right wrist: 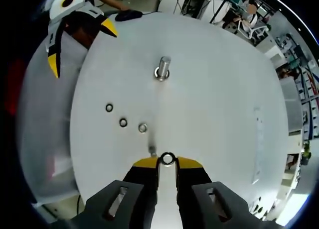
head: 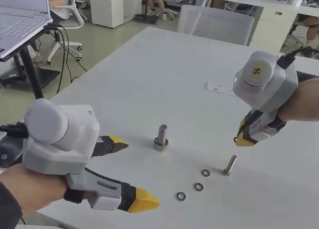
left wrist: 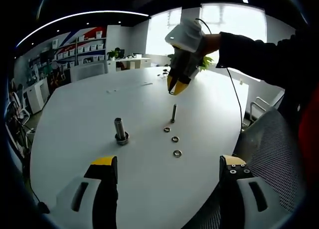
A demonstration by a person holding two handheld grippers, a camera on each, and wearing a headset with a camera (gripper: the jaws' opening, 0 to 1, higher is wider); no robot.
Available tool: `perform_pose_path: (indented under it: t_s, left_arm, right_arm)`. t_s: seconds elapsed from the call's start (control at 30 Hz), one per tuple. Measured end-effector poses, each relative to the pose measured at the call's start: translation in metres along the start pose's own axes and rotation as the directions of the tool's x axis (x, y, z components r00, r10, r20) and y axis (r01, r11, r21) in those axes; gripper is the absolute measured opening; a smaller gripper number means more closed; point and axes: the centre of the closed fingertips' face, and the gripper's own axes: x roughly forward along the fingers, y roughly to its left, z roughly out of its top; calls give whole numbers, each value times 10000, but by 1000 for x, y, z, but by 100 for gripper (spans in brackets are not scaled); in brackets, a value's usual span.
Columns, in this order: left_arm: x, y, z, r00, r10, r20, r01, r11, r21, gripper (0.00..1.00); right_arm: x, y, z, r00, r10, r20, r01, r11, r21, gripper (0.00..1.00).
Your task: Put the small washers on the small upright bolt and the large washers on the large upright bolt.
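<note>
Three small washers lay on the worktop beside the small bolt — a fourth washer was pinched between the fingers of the right gripper above it; the left gripper hung with fingers spread wide.

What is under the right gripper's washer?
The small upright bolt stands on the table below the right gripper, slightly aside of the washer it pinches. In the right gripper view, the gripper covers most of the bolt.

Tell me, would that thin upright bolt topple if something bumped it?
Probably: the small bolt stands tall on a narrow base, no holder visible. Being round metal, it would likely roll across the smooth table once down.
</note>
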Motion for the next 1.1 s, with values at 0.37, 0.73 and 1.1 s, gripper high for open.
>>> perform_pose_path:
  t_s: [0.37, 0.73, 1.1]
  left_arm:
    - [1, -2, 1, 10000, -31, -4, 31, 10000, 60, 84]
    - [2, -2, 2, 10000, -57, 21, 57, 10000, 45, 84]
    - [2, 0, 1, 10000, -65, -6, 65, 10000, 35, 84]
  right_arm:
    - [5, 8, -9, 9996, 238, -169, -238, 9997, 26, 13]
    - [16, 10, -9, 9986, 468, -235, -470, 9989, -69, 13]
    - [24, 10, -7, 9971, 673, -348, -679, 9976, -165, 13]
